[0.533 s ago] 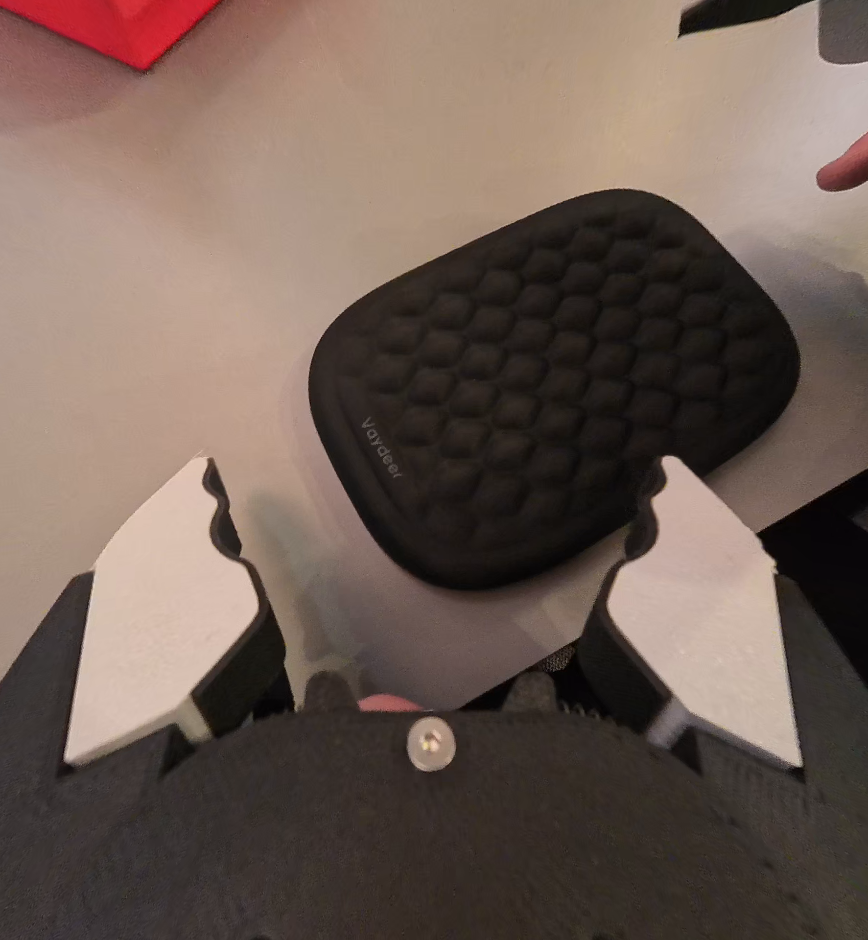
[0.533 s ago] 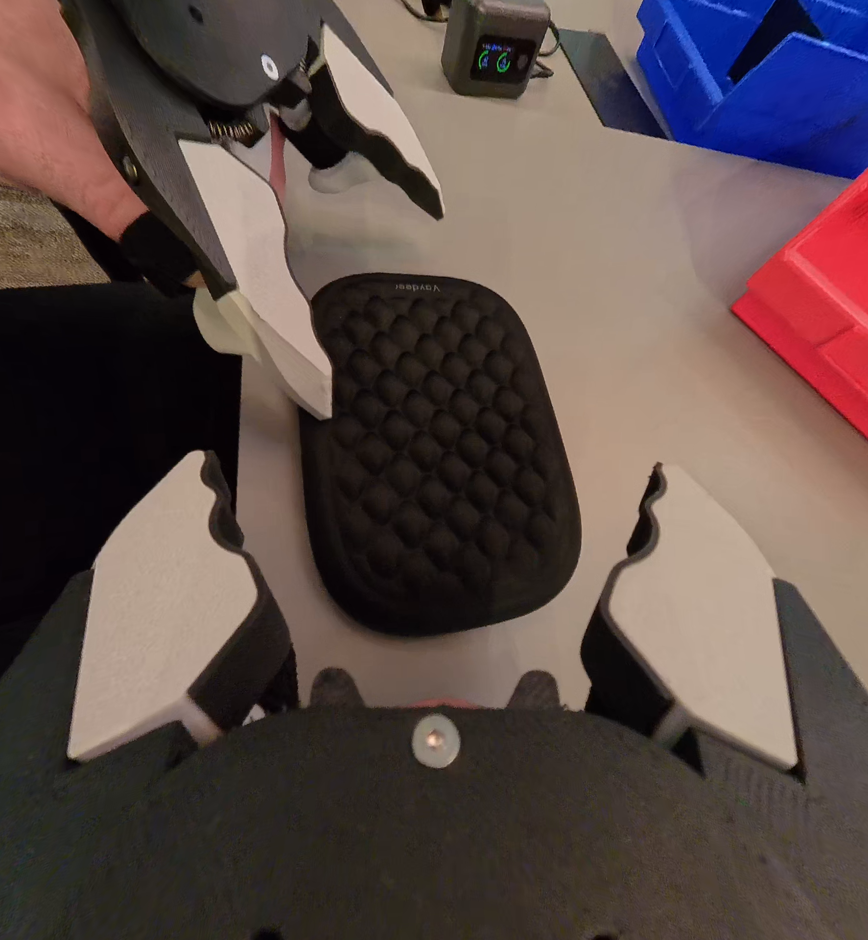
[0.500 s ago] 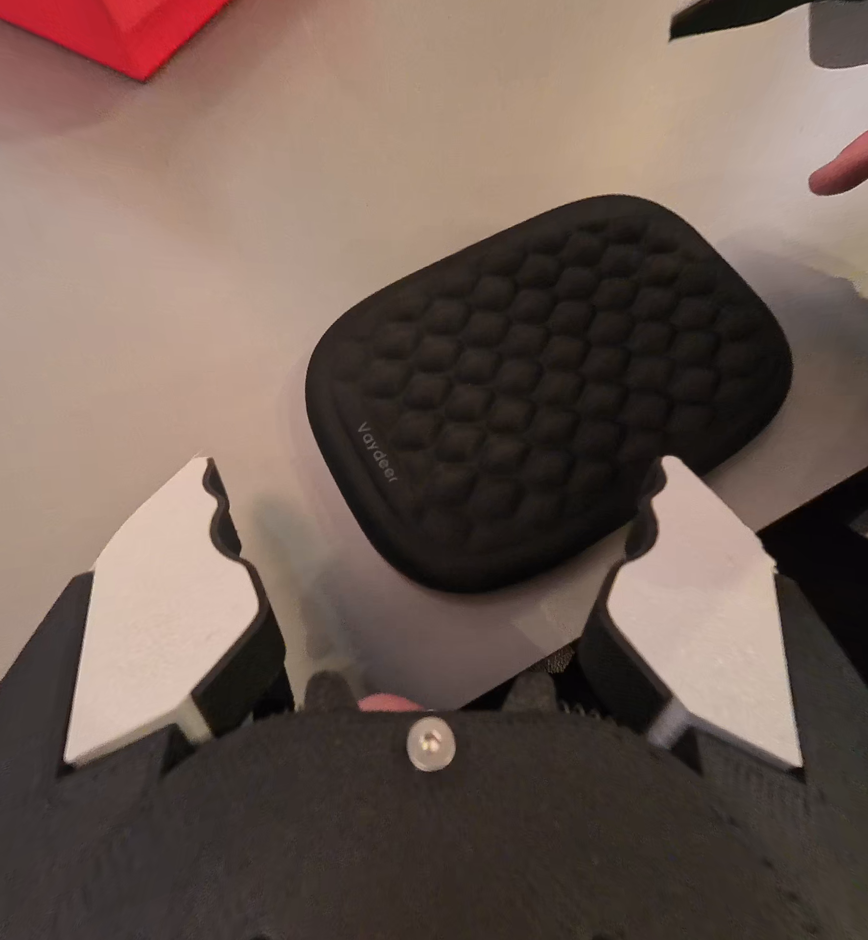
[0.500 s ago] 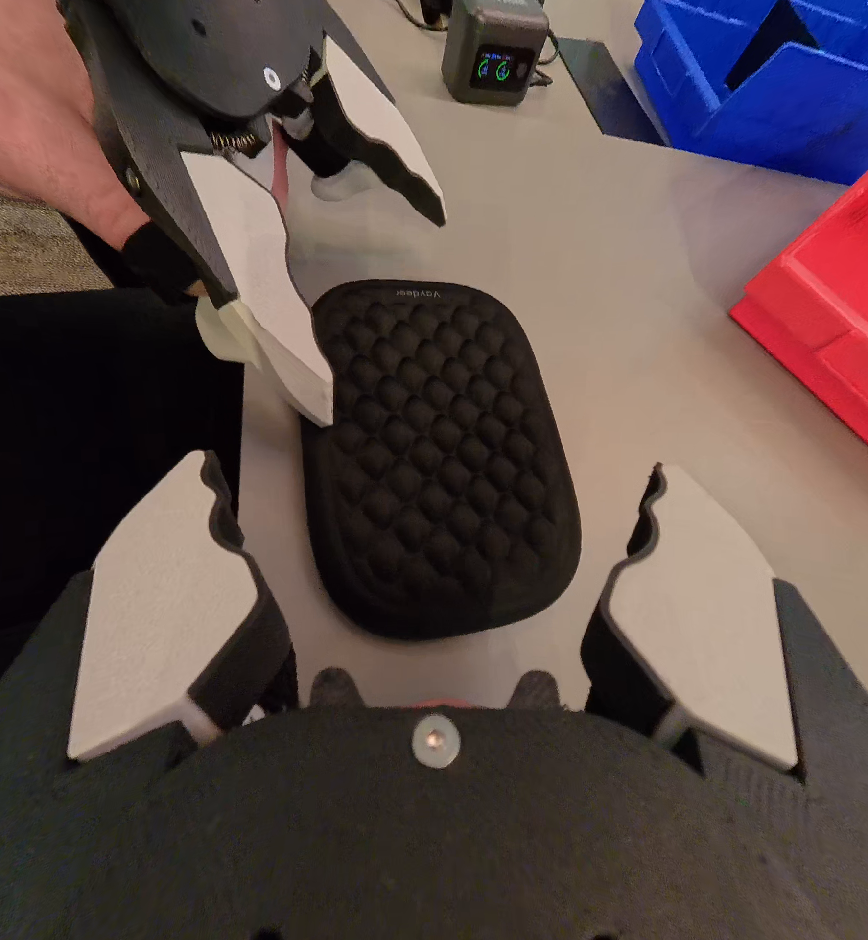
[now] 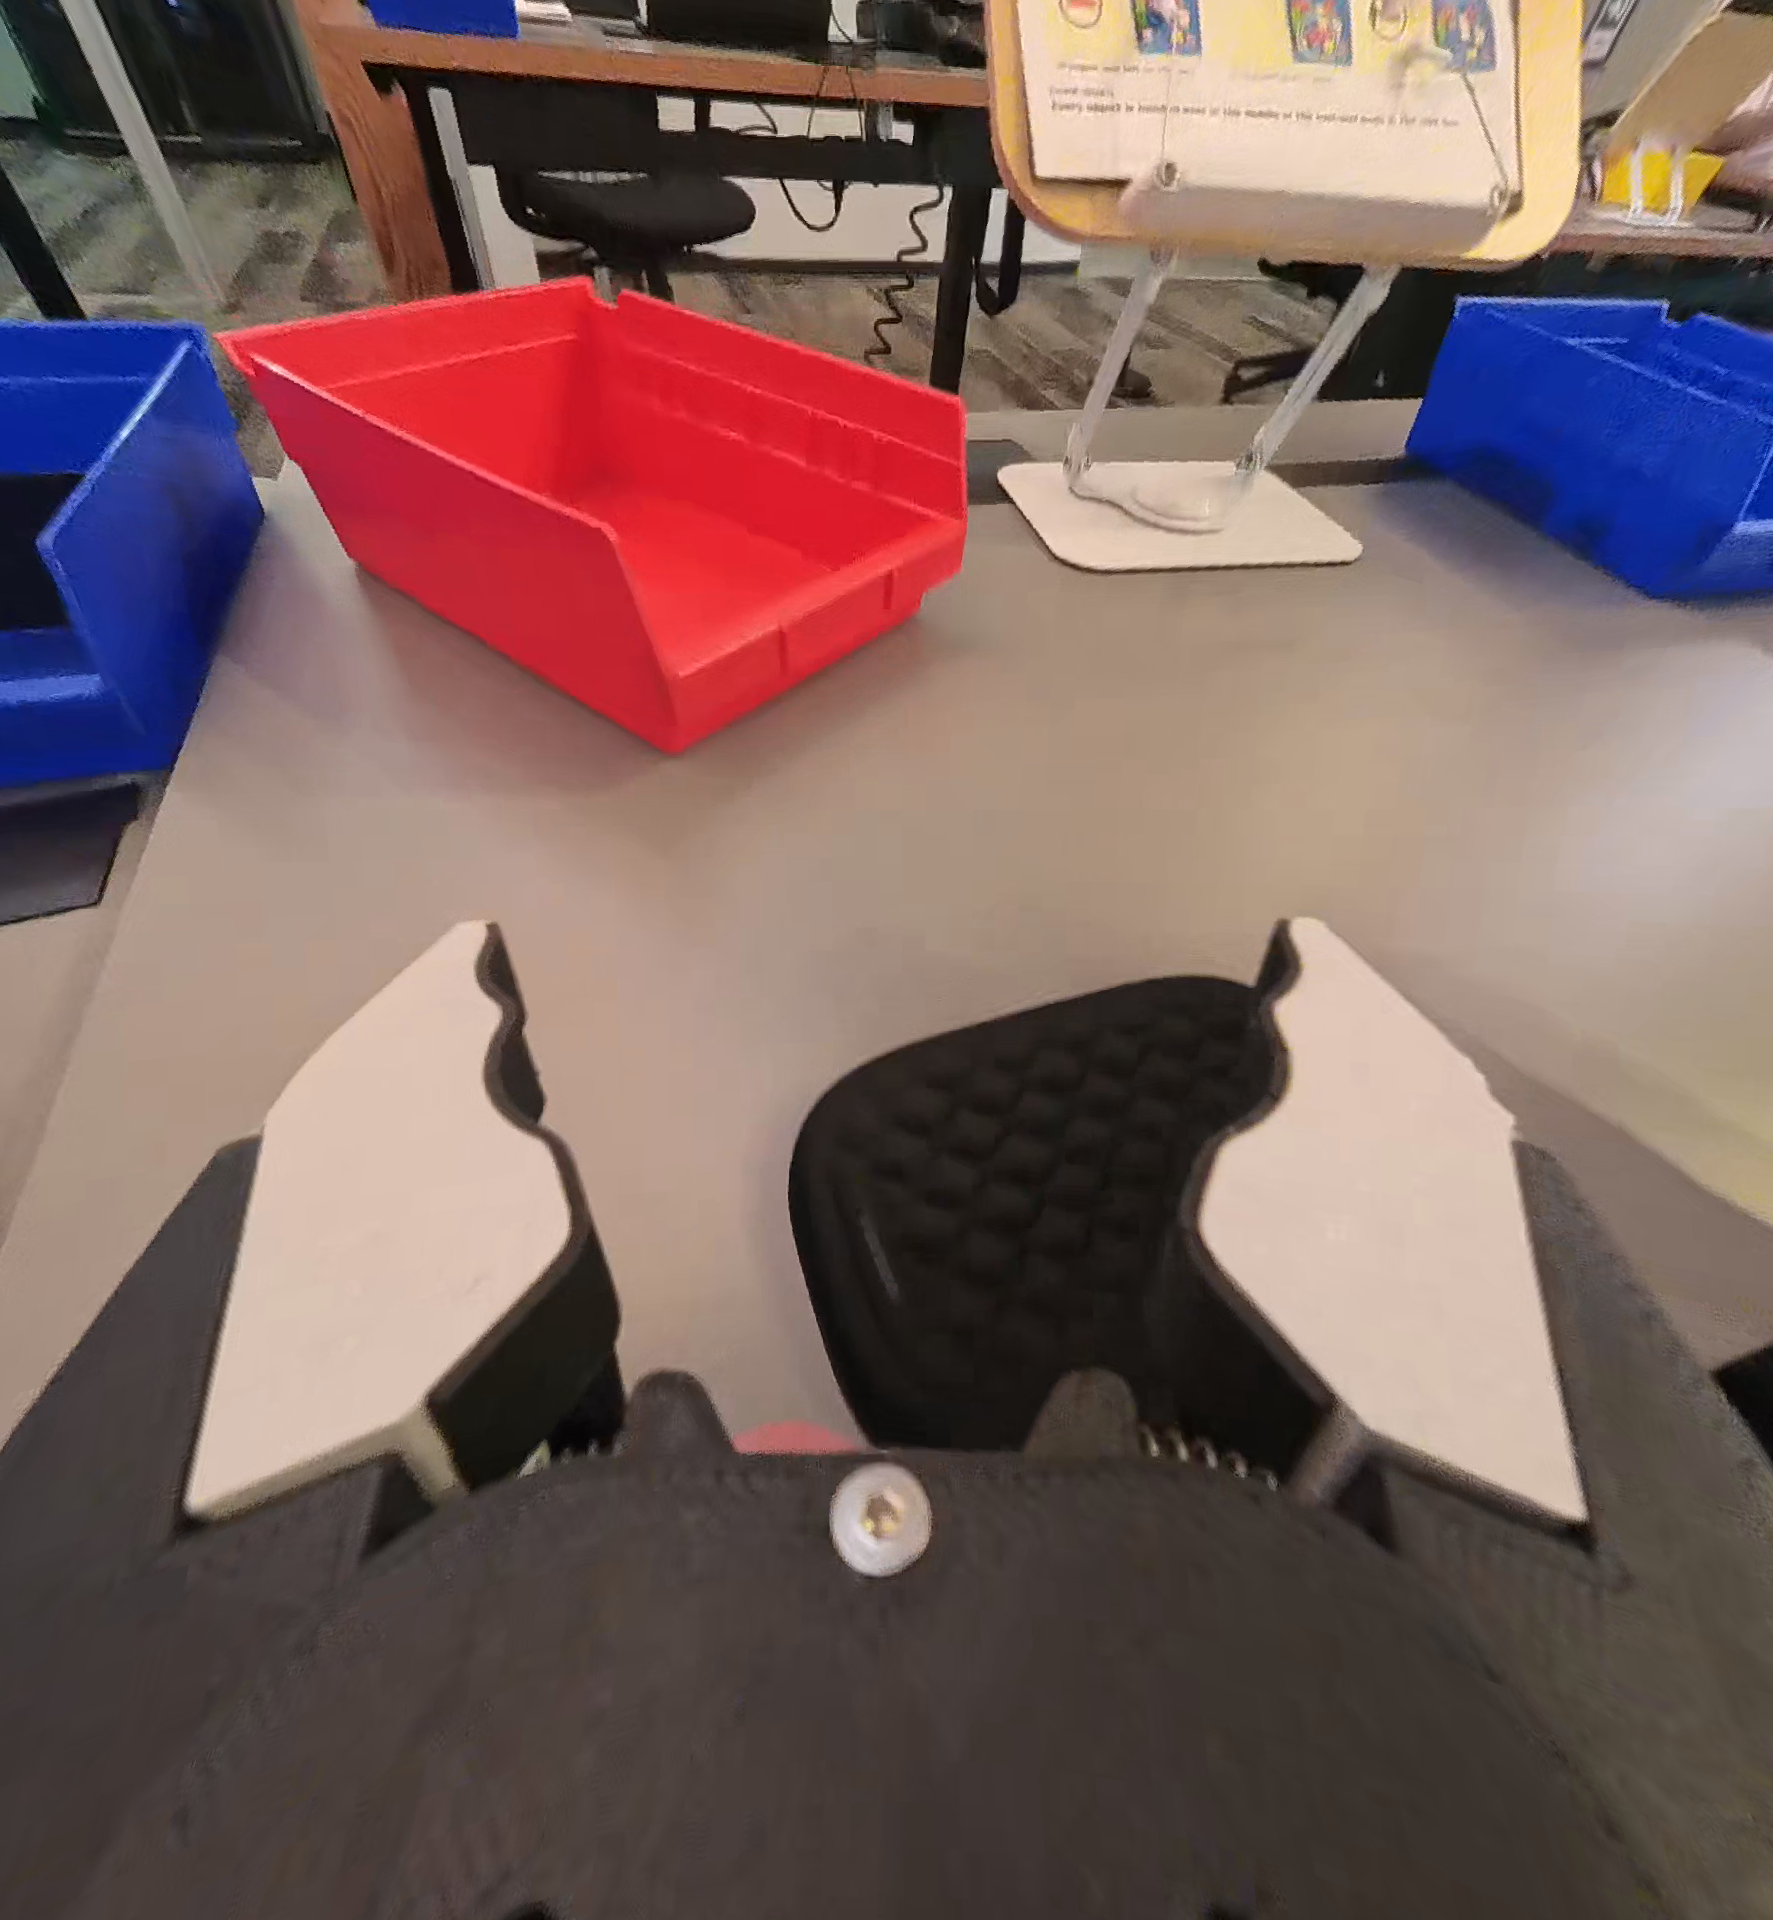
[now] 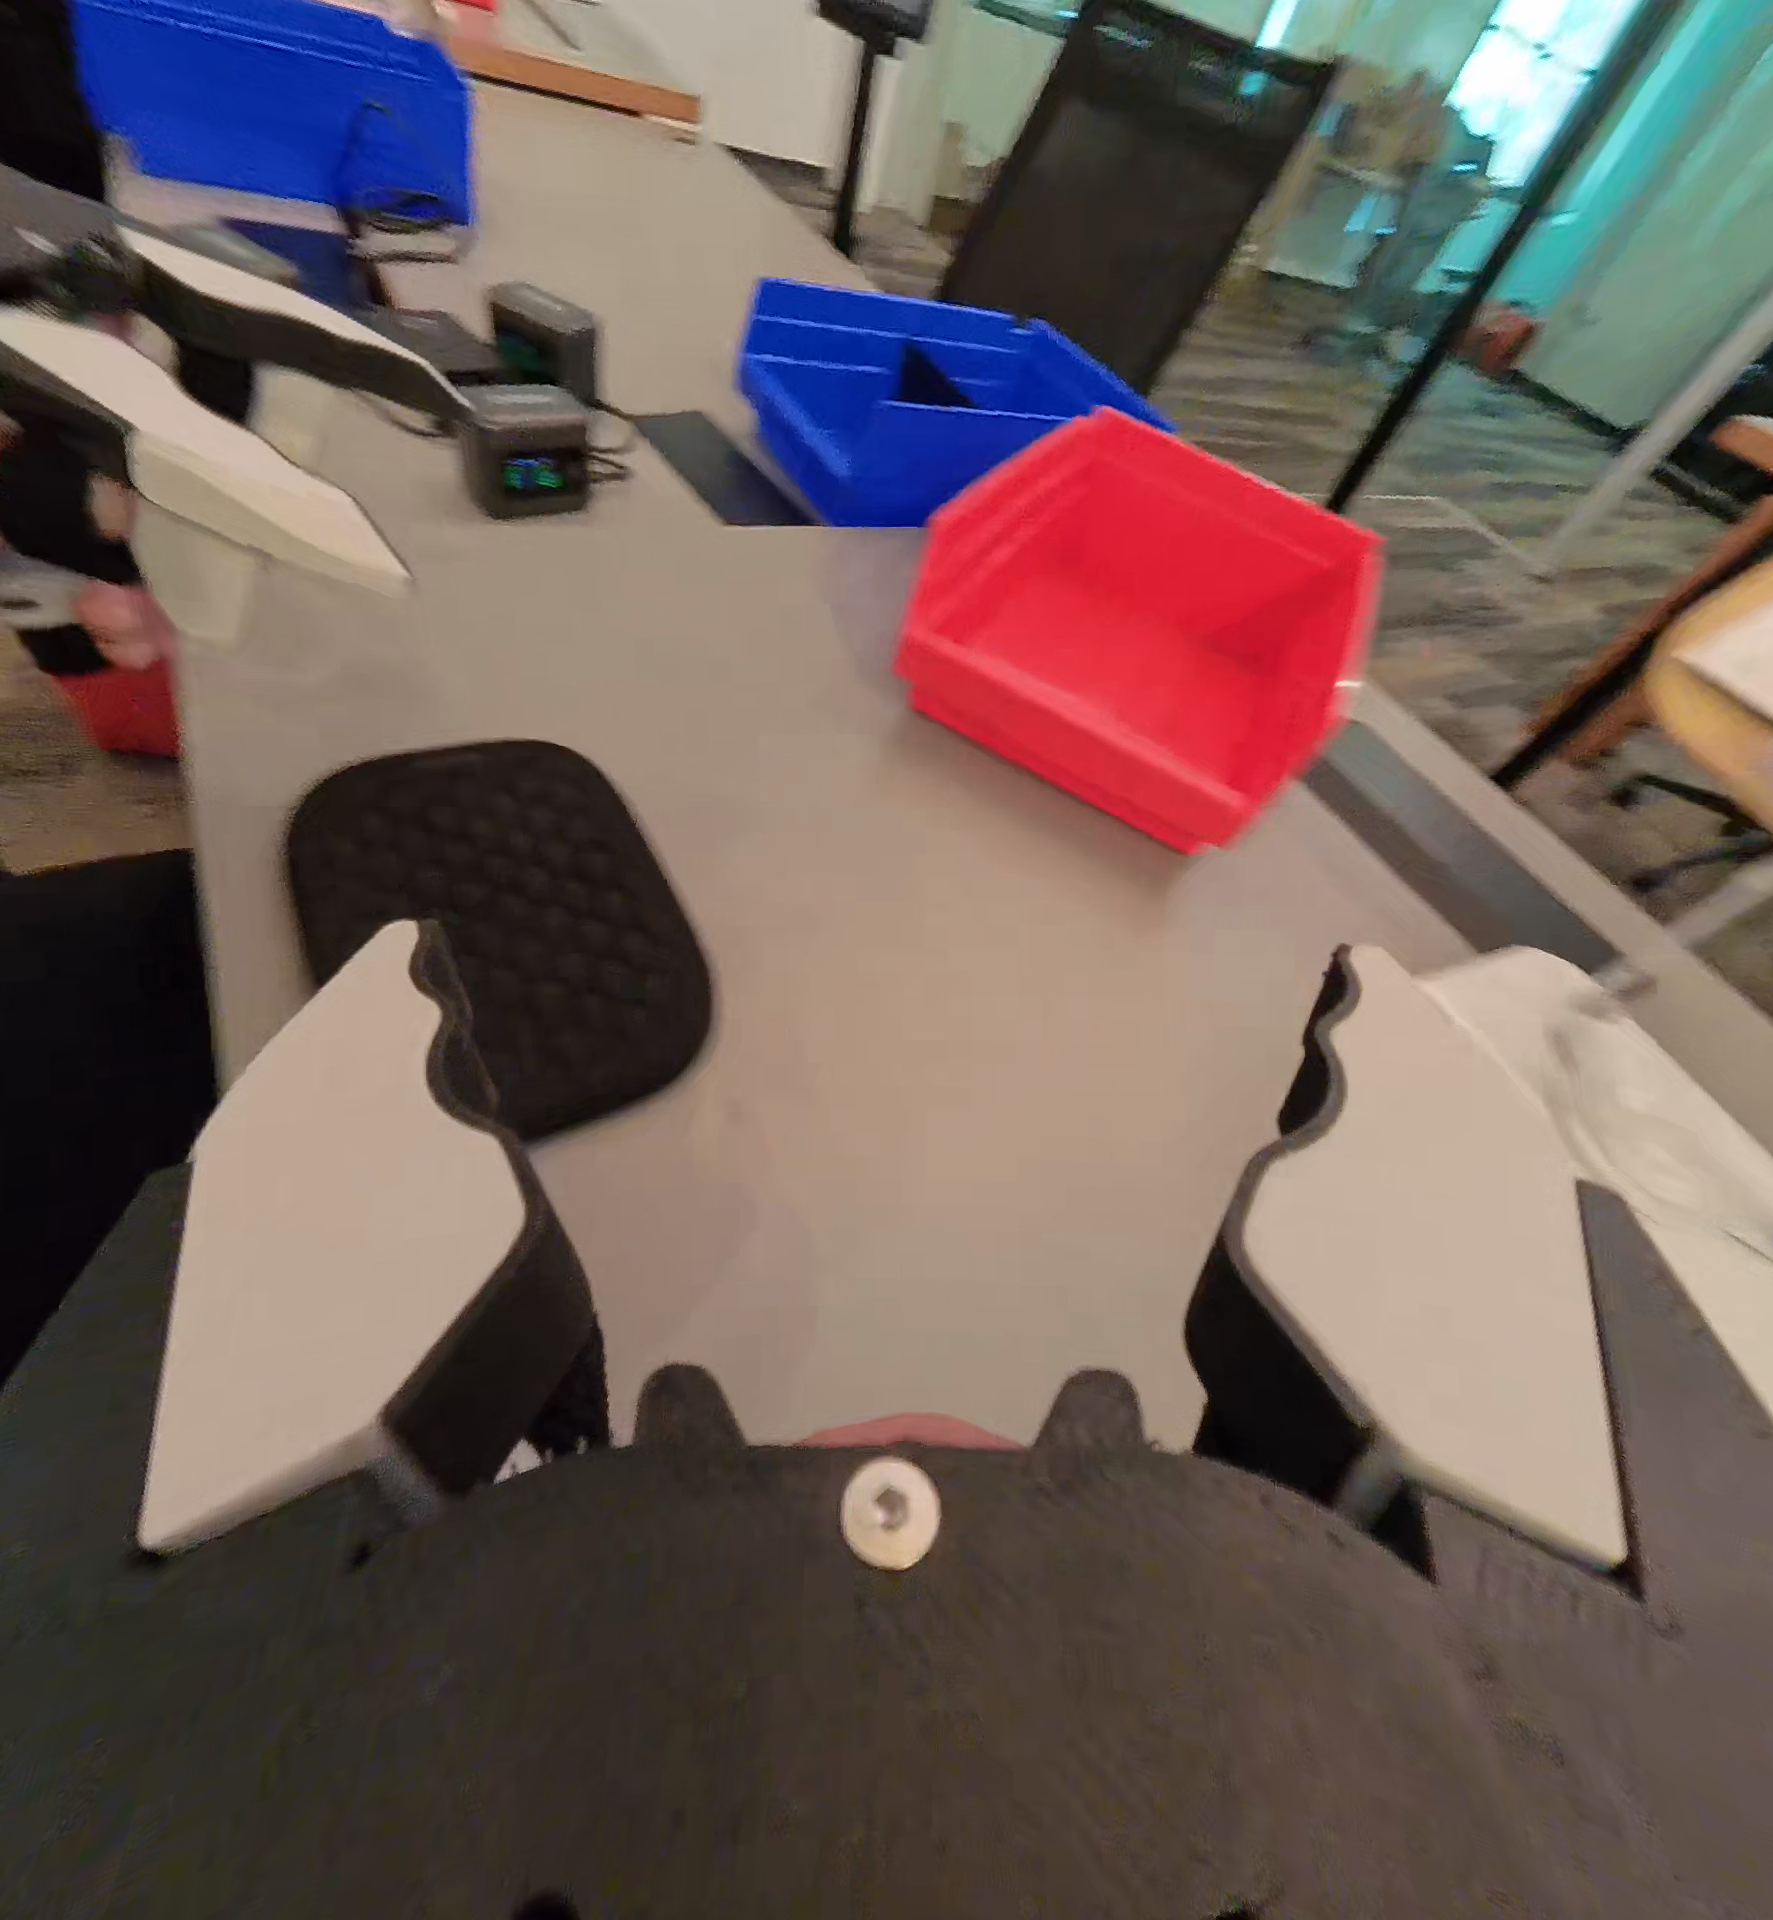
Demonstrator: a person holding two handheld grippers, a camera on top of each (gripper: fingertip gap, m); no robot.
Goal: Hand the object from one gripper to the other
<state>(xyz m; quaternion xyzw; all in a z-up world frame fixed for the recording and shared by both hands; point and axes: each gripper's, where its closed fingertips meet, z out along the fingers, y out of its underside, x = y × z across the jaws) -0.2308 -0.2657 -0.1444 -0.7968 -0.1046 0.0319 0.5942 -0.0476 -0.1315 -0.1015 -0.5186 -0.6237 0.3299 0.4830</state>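
Both grippers are hanging spread wide over the grey table (image 5: 1069, 790) with nothing in their grasp, so judging by that the handover is not yet begun. Going left to right from the left gripper (image 5: 887, 956): a blue bin (image 5: 82, 582) is sitting far off to its left, a red bin (image 5: 612, 499) is standing ahead and slightly left with its open front facing the tool, likely kept near as a drop spot, a paper stand (image 5: 1277, 125) is standing ahead to the right, and another blue bin (image 5: 1640, 447) is lying farther right. The black padded cushion (image 5: 1027, 1153), the thing to be passed, is lying flat on the table below this gripper, its far end tucked behind the right finger (image 5: 1381, 1195); no pad is pressing on it, and whether that finger is touching it is not clear. From the right gripper (image 6: 882, 956), the other tool (image 6: 238, 447) is hovering up to the left in a hand, the cushion (image 6: 508, 914) is lying near the table's front edge, partly behind its left finger (image 6: 342, 1195), and the red bin (image 6: 1142, 623) is ahead to the right. Being flat and soft, the cushion probably needs one edge pinched first.
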